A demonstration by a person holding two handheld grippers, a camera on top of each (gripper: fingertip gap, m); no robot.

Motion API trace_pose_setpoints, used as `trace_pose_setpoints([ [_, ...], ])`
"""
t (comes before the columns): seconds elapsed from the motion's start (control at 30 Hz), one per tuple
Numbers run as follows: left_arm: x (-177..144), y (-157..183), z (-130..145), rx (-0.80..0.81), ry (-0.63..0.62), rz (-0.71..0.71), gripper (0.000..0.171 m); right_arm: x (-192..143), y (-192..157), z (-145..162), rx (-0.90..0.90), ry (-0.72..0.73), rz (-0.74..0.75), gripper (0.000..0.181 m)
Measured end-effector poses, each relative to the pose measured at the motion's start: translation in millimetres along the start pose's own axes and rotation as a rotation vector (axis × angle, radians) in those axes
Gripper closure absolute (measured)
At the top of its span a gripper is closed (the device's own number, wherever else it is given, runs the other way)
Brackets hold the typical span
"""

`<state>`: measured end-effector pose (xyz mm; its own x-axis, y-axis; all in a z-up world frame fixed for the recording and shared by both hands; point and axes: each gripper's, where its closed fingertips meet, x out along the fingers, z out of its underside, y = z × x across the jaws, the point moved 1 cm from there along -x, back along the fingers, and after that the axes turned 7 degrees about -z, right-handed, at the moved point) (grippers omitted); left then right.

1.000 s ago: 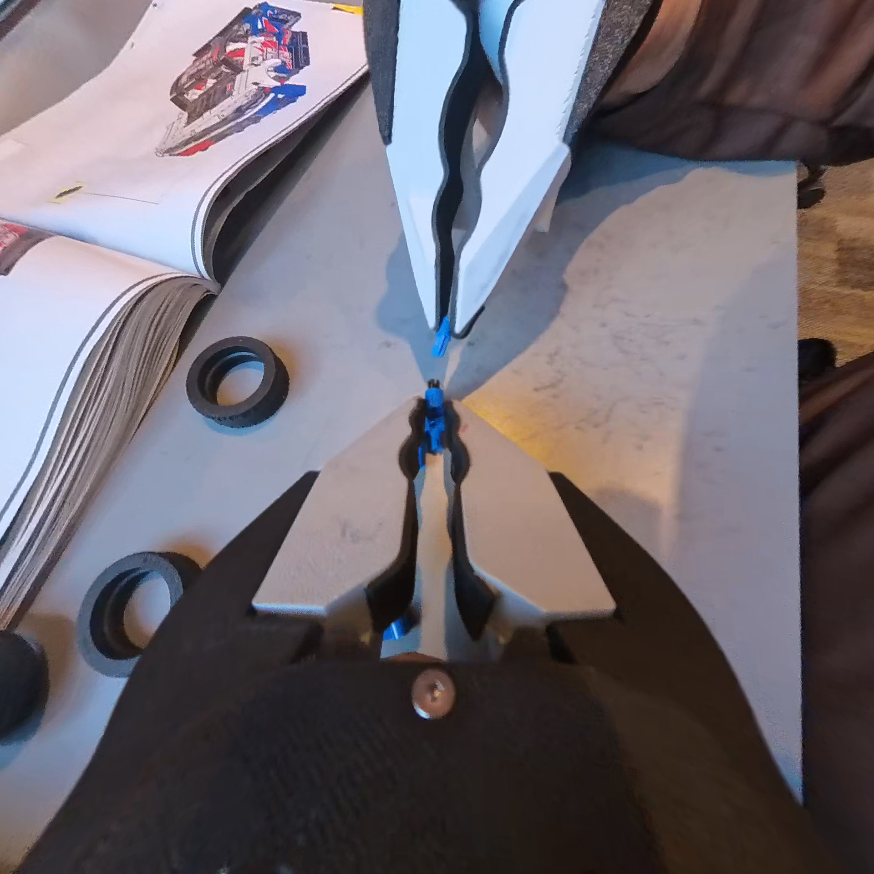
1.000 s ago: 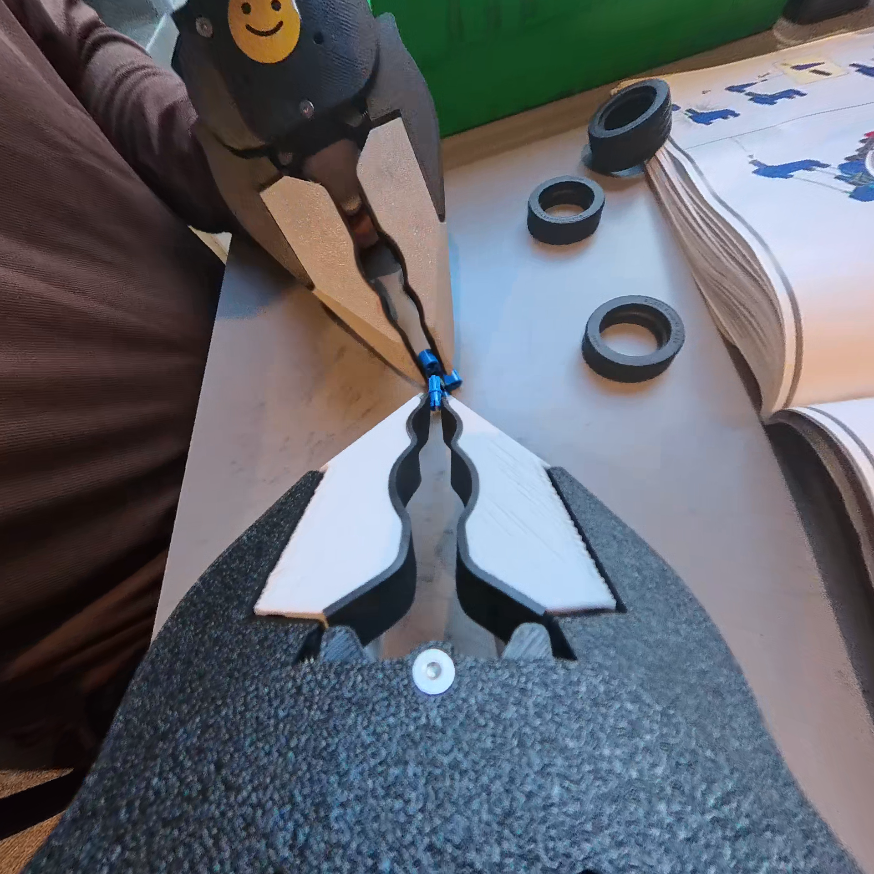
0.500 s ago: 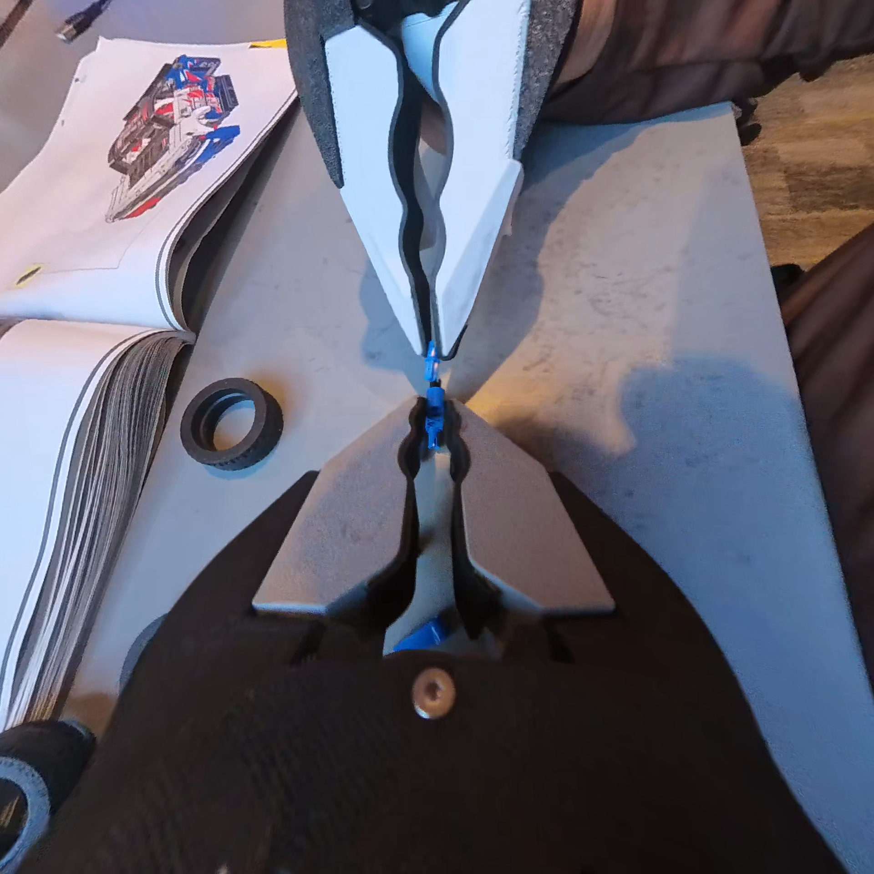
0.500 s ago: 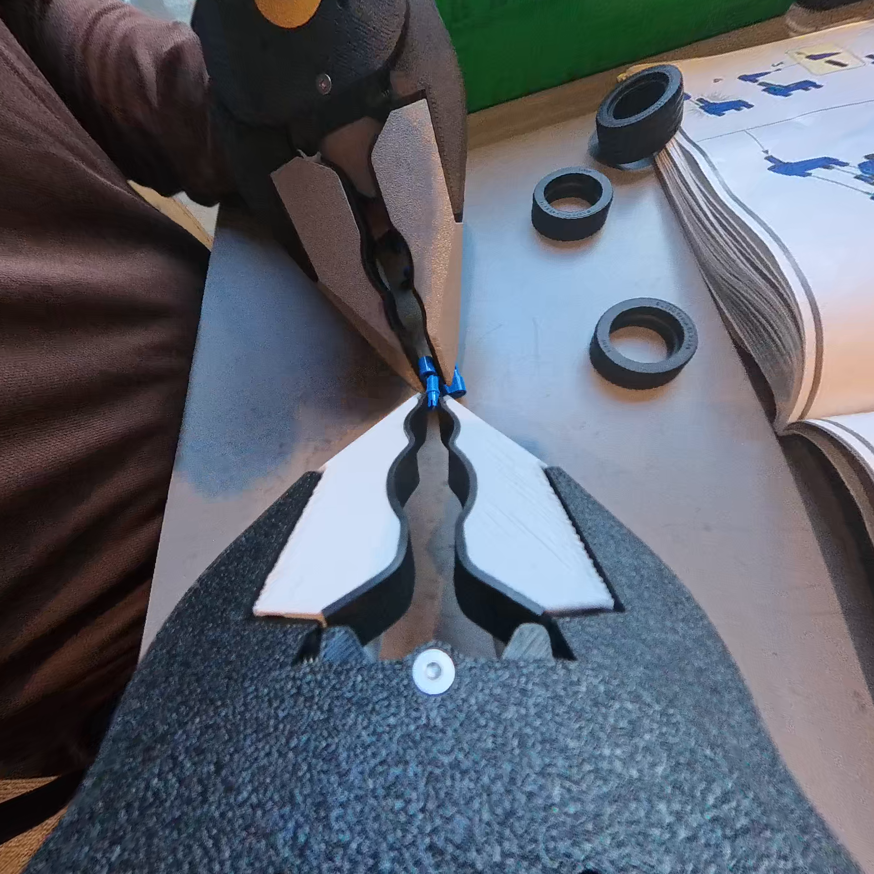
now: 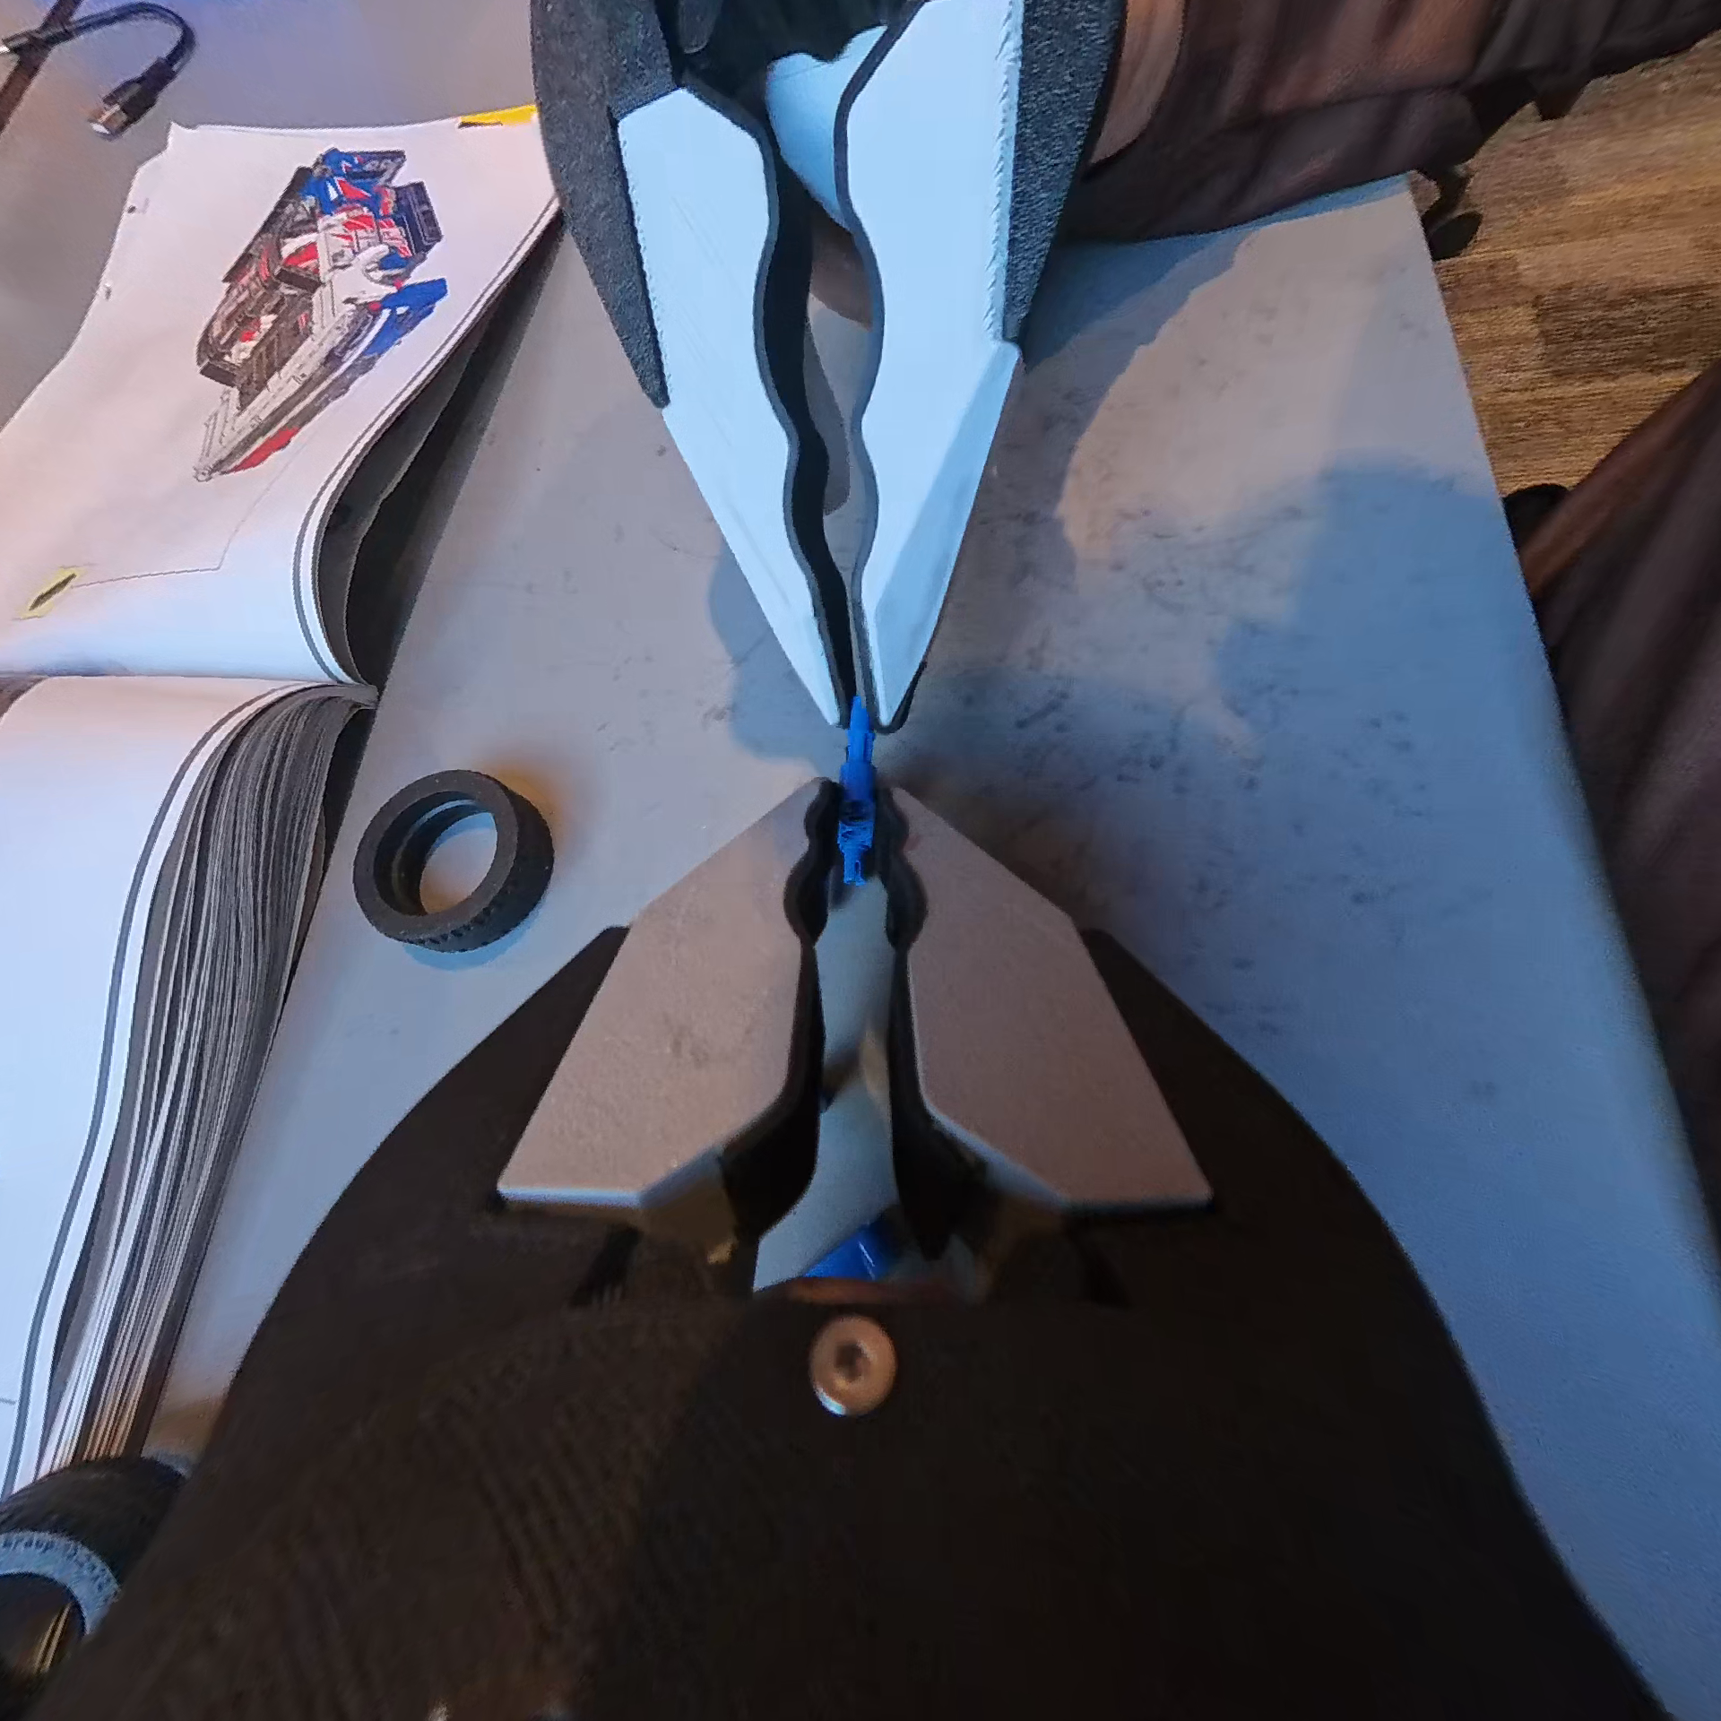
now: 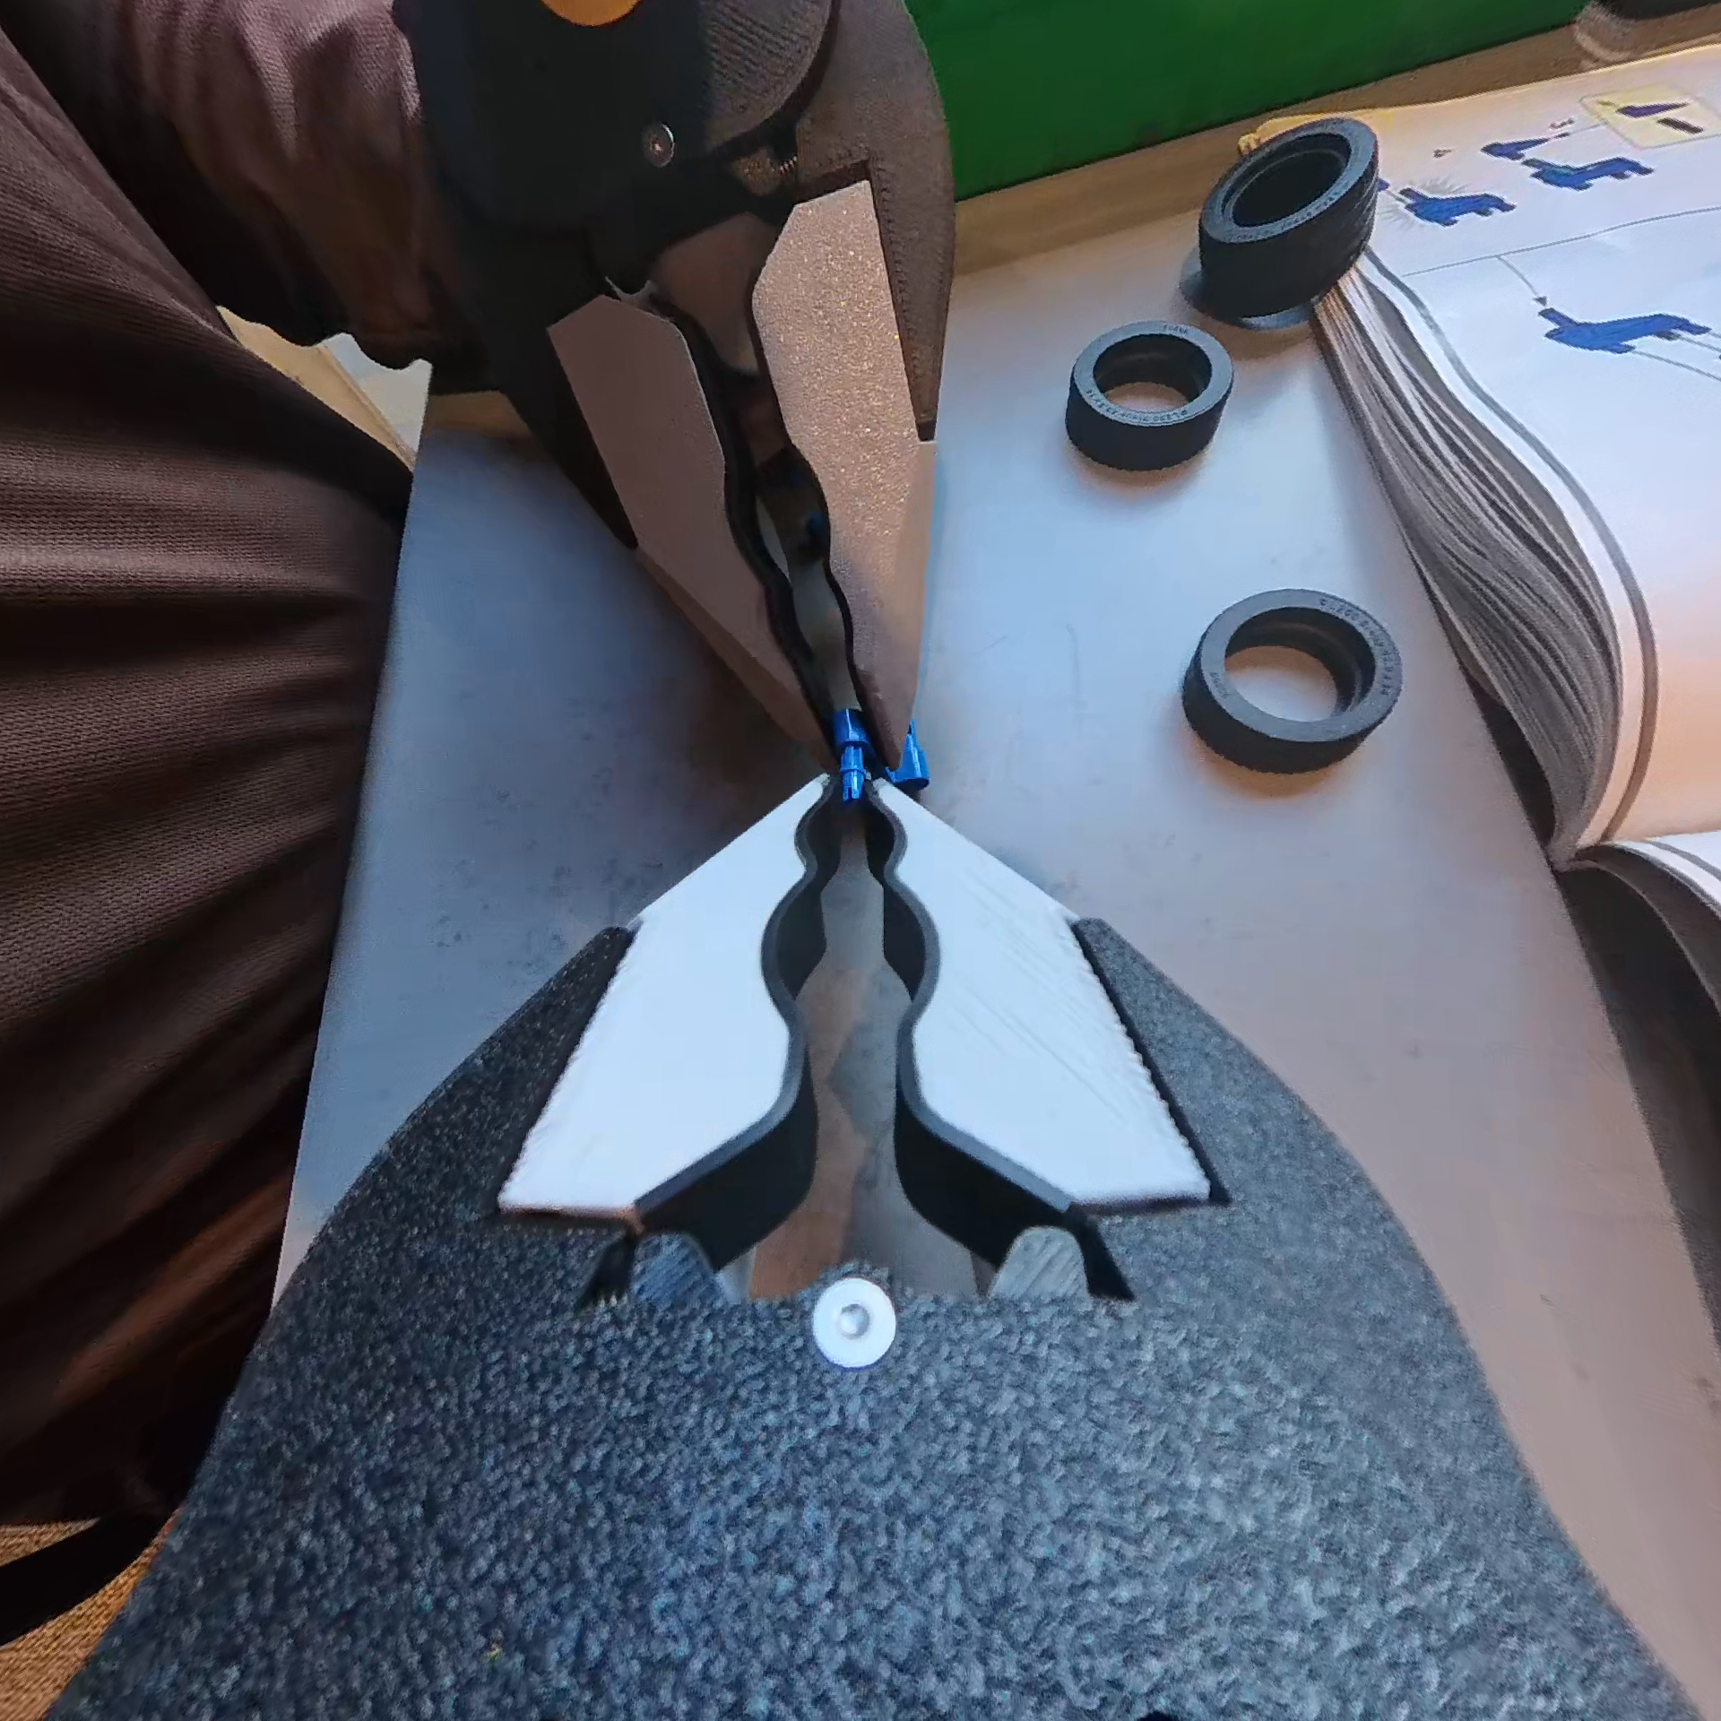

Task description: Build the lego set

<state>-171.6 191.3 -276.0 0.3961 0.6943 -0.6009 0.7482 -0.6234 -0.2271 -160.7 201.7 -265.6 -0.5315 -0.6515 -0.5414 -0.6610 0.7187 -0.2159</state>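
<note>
I judge the step in hand to be joining two small blue pieces in the air above the middle of the table (image 5: 1211, 652), tip to tip. My left claw (image 5: 855, 819) is clamped on a blue connector (image 5: 855, 833), which pokes out just past the tips; the jaws are almost together, with only the piece between them. My right claw (image 6: 849, 792) is likewise pinched nearly shut on a blue pin (image 6: 847, 765), gripped at its very end. In the left wrist view the pin and connector meet in one line between the two claws, touching, though I cannot tell whether the pin is seated or only resting against the hole. In the right wrist view a second blue stub shows beside the left claw's tip, so the connector seems to branch. The next move calls for a straight push along the pin's own line, with both grips firm; if I tilt, the pin could skew or slip from such a shallow hold. Three black tyres (image 6: 1290, 680) lie flat toward the table's far side from the person, well apart from the claws, one (image 6: 1290, 219) leaning on the edge of the open manual (image 5: 186, 521) that covers that side. A sleeve (image 6: 186, 652) sits at the near edge.
</note>
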Motion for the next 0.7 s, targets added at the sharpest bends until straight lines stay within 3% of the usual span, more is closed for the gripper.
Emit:
trace_pose_setpoints([
  [0.27, 0.0, -1.0, 0.3, -0.072, -0.031, 0.02, 0.167, 1.0, 1.3, -1.9, -0.025, 0.003, 0.03, 0.178],
  [0.7, -1.5, -0.4, 2.1, 0.016, -0.125, 0.0, 0.168, 3.7, -0.4, -5.3, -0.067, -0.089, 0.017, 0.178],
])
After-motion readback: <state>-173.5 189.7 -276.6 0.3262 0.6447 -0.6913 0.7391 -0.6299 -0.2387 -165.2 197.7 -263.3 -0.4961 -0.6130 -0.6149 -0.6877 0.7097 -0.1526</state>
